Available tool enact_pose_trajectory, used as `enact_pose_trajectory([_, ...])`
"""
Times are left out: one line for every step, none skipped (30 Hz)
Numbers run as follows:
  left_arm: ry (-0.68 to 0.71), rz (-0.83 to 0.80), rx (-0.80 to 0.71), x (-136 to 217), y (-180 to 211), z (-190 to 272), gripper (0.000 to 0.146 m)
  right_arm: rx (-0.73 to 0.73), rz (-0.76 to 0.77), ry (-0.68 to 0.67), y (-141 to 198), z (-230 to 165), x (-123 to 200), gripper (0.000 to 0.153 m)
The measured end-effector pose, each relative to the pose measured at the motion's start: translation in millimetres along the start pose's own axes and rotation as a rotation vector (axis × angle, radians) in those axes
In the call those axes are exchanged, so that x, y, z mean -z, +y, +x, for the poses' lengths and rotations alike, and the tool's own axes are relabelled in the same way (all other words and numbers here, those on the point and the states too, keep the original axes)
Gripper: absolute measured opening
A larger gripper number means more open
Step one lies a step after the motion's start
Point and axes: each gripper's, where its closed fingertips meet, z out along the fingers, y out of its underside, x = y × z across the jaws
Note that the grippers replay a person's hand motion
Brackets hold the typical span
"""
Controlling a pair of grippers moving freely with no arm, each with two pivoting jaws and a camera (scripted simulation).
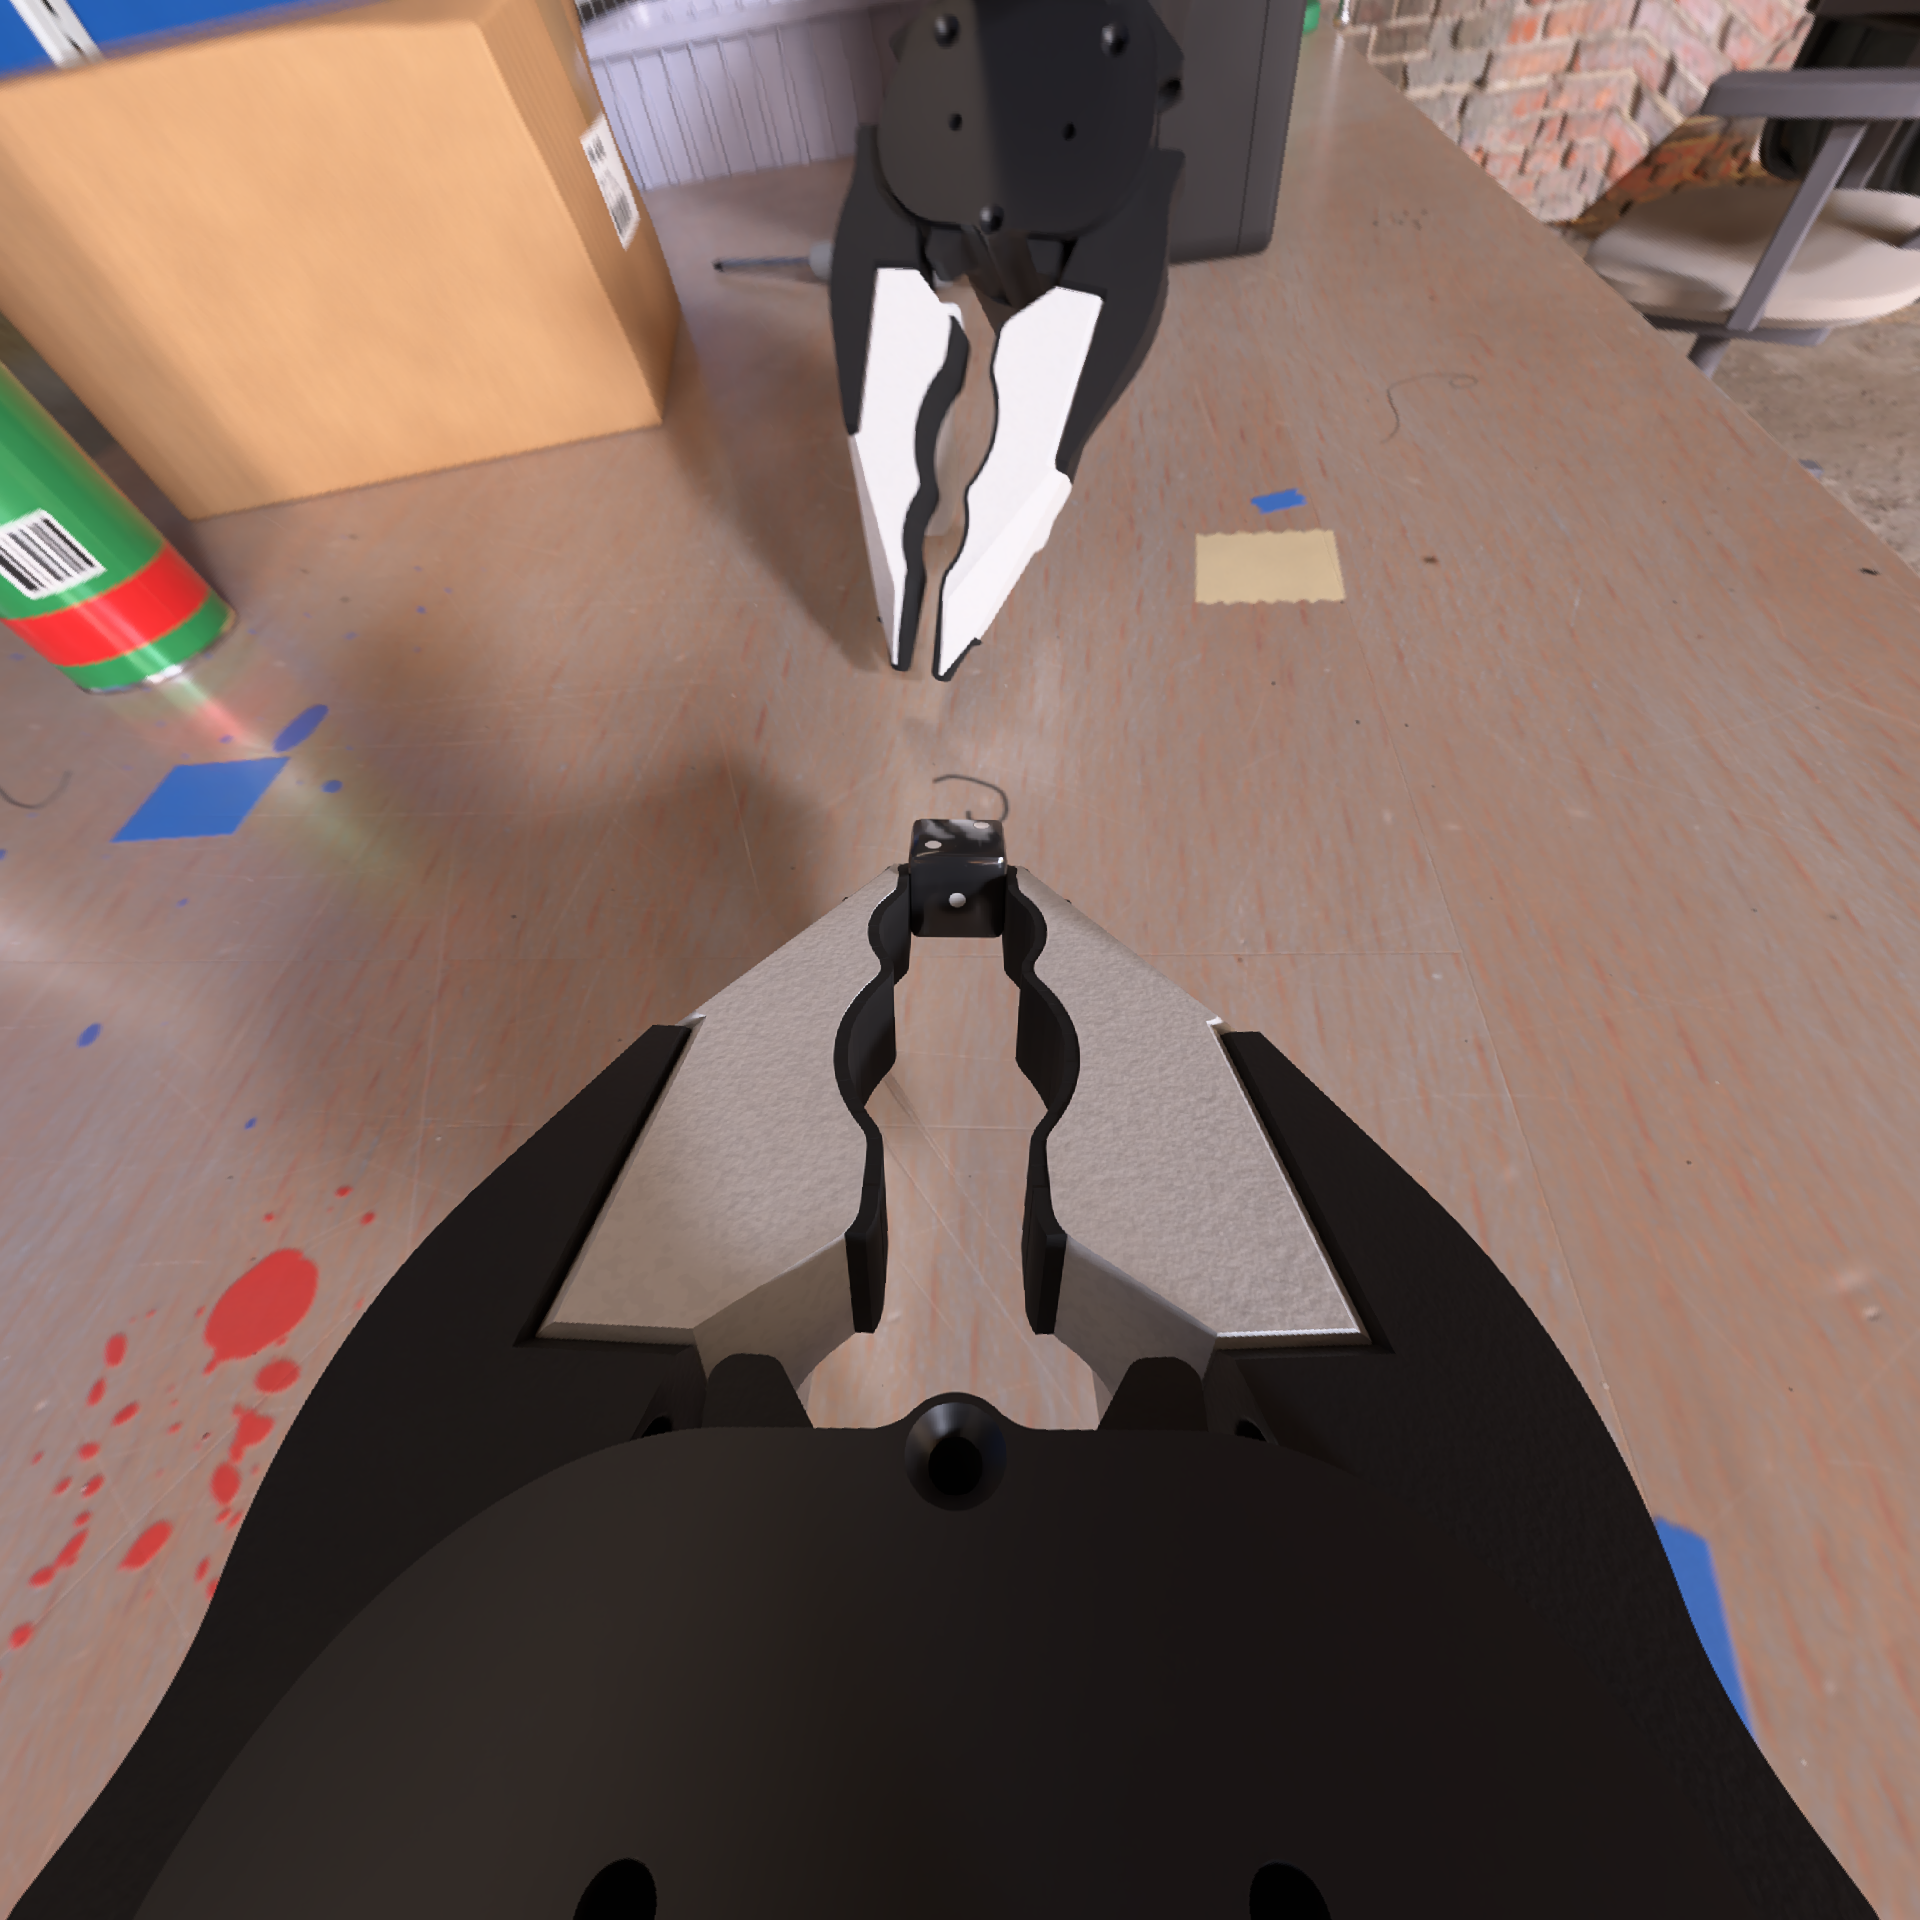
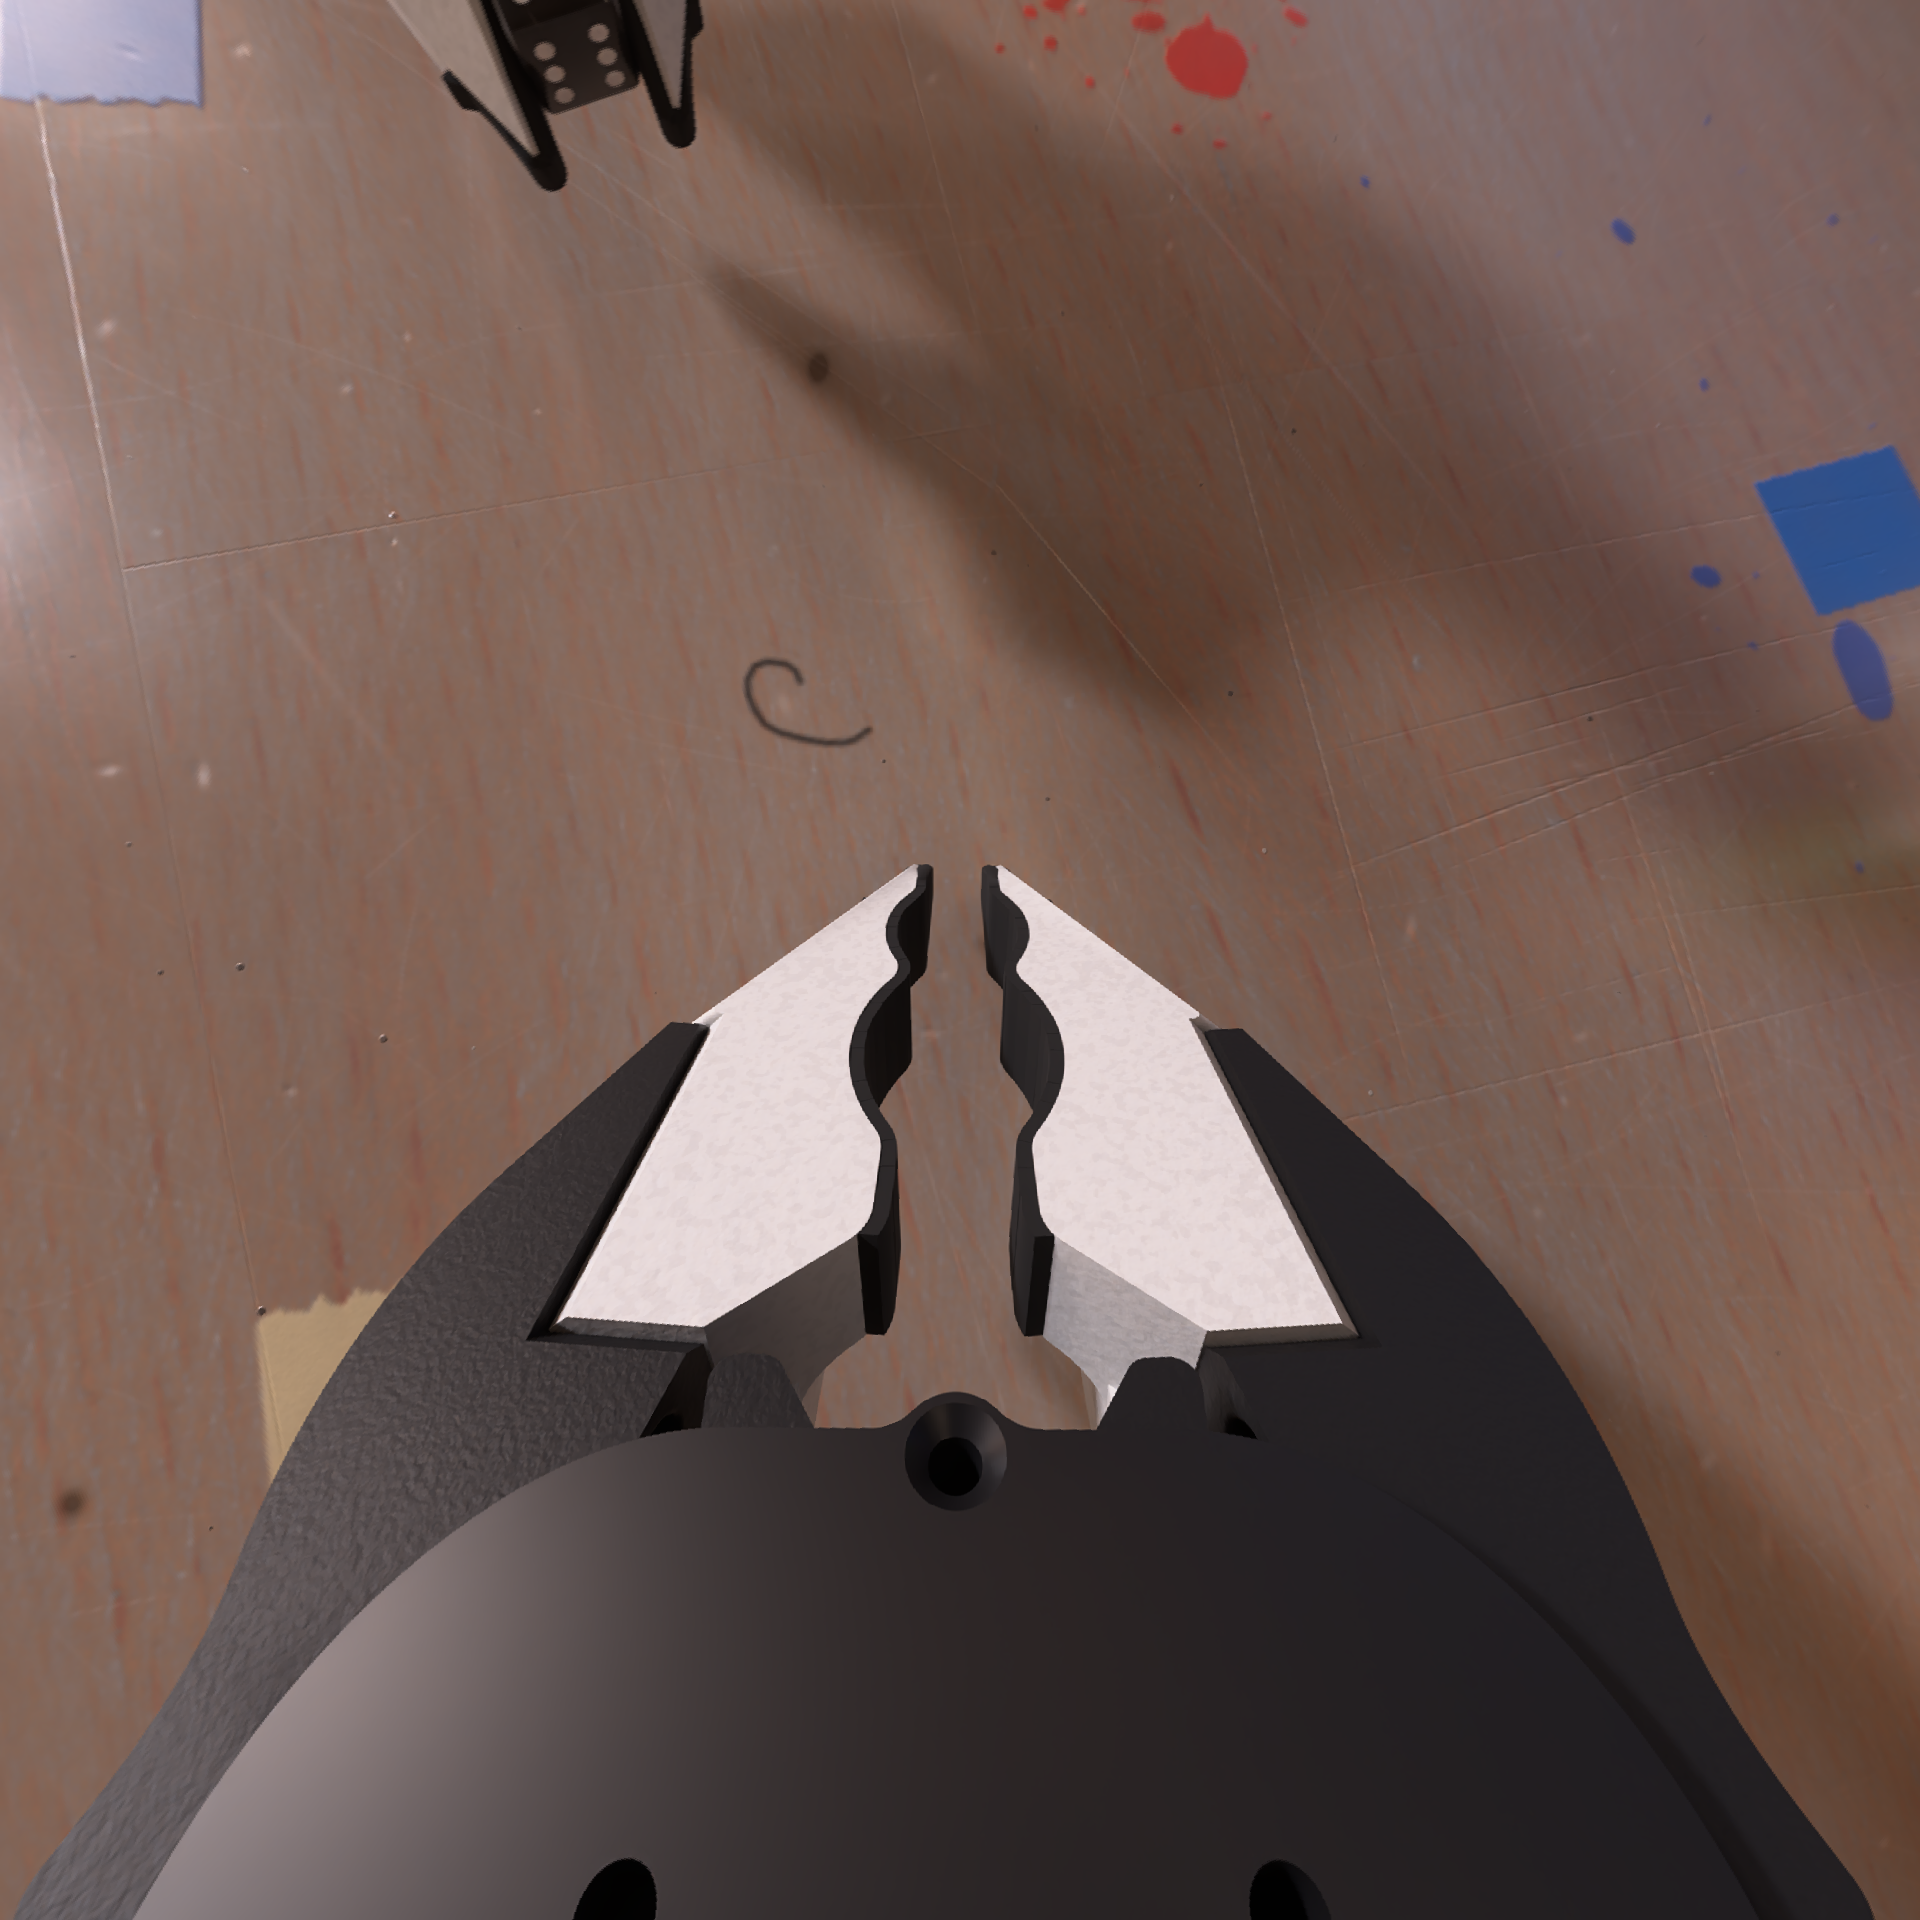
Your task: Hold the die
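The left gripper (image 1: 956,891) clamps the die (image 1: 957,881) at its tips above the bench (image 1: 1455,831), securing the hold, while the right gripper (image 2: 957,883) hangs empty, nearly closed.

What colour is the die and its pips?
The die is black with white pips, clearest in the right wrist view.
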Motion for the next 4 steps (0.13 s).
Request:
enact_pose_trajectory([0.012, -0.016, 0.005, -1.4, 1.6, 0.7, 0.016, -0.004, -0.016, -0.006, 0.3, 0.9, -2.0, 0.011])
enact_pose_trajectory([0.021, -0.029, 0.009, -2.6, 2.8, 1.2, 0.016, -0.006, -0.023, -0.007, -0.1, 2.6, -3.2, 0.013])
enact_pose_trajectory([0.026, -0.039, 0.013, -3.4, 3.8, 1.5, 0.016, -0.005, -0.033, -0.002, -0.1, 5.2, -3.8, 0.014])
enact_pose_trajectory([0.031, -0.046, 0.015, -4.0, 4.4, 1.8, 0.016, -0.003, -0.046, 0.003, 0.0, 7.5, -4.1, 0.016])
